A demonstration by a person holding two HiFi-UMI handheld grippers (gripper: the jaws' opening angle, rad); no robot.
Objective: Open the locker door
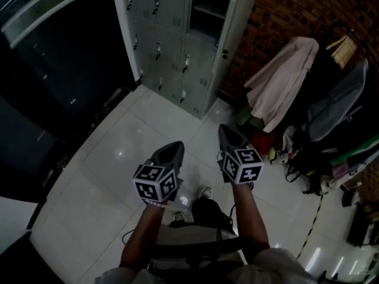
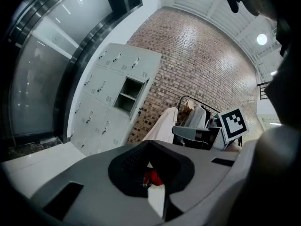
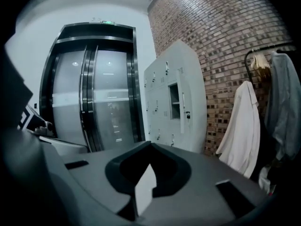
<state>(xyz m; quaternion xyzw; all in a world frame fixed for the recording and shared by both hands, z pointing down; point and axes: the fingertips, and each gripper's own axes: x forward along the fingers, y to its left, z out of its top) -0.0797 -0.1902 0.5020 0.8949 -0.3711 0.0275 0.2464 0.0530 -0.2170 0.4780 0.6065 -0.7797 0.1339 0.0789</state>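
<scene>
Head view looks steeply down on a white glossy tiled floor (image 1: 112, 158) that fills the near and middle ground. A red-brown brick wall (image 1: 284, 7) runs along the far right, and dark glass sliding doors in a black frame (image 3: 94, 102) close off the far left. Between them, at the far end of the floor, stands the pale grey metal locker cabinet (image 1: 169, 46), its small doors shut in rows apart from one upper compartment (image 1: 210, 7) on its right column. That compartment stands open, with its door swung out at the right edge. To the right of the cabinet, a long cream coat (image 1: 281, 81) and a grey jacket (image 1: 340, 102) hang against the brick wall.

Both tools are held low and close to the person, well apart from the cabinet. The left gripper (image 1: 173, 148) has its jaws together at the tips with nothing clamped; a small red blur shows through the slot behind them, too indistinct to name. The right gripper (image 1: 228, 134) has its jaws closed together too, holding nothing.
</scene>
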